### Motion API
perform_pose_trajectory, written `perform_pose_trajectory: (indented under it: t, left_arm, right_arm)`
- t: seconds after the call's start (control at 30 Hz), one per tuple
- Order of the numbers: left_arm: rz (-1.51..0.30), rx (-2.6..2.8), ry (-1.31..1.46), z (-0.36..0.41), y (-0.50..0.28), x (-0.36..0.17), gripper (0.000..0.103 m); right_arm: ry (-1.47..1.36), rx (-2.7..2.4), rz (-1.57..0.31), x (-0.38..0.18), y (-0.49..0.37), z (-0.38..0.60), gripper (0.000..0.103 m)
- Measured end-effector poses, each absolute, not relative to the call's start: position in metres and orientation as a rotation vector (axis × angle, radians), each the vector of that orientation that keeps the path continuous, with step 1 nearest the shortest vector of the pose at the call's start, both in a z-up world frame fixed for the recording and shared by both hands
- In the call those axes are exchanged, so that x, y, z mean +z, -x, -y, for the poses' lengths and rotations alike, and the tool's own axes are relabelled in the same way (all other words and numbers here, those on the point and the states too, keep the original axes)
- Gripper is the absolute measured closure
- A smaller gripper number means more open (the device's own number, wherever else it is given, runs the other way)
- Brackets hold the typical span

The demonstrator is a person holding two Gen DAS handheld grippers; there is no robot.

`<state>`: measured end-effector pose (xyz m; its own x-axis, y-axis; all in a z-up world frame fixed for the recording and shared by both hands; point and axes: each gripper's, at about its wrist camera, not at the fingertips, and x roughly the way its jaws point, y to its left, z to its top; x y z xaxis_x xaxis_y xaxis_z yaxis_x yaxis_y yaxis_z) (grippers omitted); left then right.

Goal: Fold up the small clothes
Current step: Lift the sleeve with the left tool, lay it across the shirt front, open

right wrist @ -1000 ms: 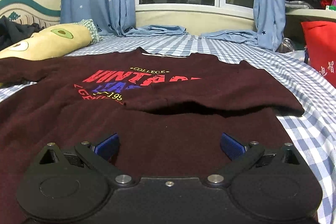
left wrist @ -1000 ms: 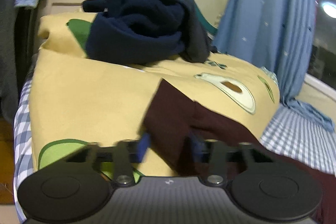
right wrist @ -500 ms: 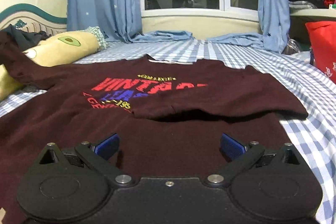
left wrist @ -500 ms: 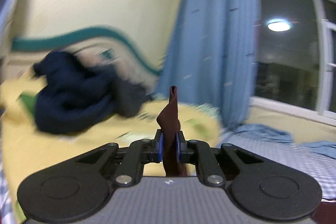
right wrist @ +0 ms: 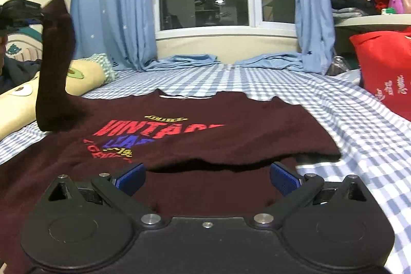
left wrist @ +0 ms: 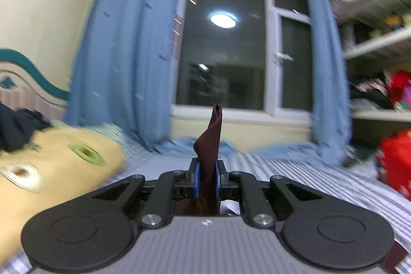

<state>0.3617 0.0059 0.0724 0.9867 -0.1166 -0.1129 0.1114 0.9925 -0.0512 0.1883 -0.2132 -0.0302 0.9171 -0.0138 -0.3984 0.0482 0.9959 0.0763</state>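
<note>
Maroon sweatshirt [right wrist: 231,135], one; sleeve [left wrist: 209,145] pinched in left hand-held gripper [left wrist: 206,180]; right hand-held gripper [right wrist: 206,177] spread, empty.

A dark maroon T-shirt [right wrist: 231,125] lies spread flat, front up, on the blue-and-white checked bed [right wrist: 346,120], its neckline toward the window. Across the chest runs a print of red, blue and yellow lettering [right wrist: 143,132]. Its right sleeve is folded inward over the body, making a loose edge with a shadowed gap beneath. Its left sleeve [right wrist: 55,63] is lifted off the bed and hangs upright in a long drape, its cuff pinched at the top. In the left wrist view that cuff [left wrist: 209,145] stands up as a narrow folded peak.
</note>
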Motion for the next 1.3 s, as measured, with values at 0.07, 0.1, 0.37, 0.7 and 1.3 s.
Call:
perform_pose_trajectory:
  t: [0.07, 0.1, 0.37, 0.7, 1.3]
  left_arm:
    - [-0.153, -0.160, 0.018, 0.019, -0.358, 0.052, 0.091]
    - [-0.172, -0.176, 0.001, 0.031, -0.355, 0.039, 0.091]
    - [-0.366, -0.291, -0.125, 0.088, -0.331, -0.042, 0.090]
    - [-0.546, -0.438, -0.008, 0.053, -0.331, -0.052, 0.016]
    - [-0.654, 0.026, 0.498, -0.155, -0.417, -0.060, 0.028]
  right_arm:
    - [-0.092, -0.050, -0.416, -0.033, -0.187, 0.222, 0.000]
    - [-0.097, -0.058, -0.420, -0.034, -0.187, 0.225, 0.000]
    - [-0.142, -0.095, -0.468, -0.051, -0.188, 0.240, 0.000]
    - [-0.152, -0.084, -0.468, -0.053, -0.199, 0.232, 0.001]
    - [-0.046, 0.048, -0.469, -0.037, -0.227, 0.179, 0.000]
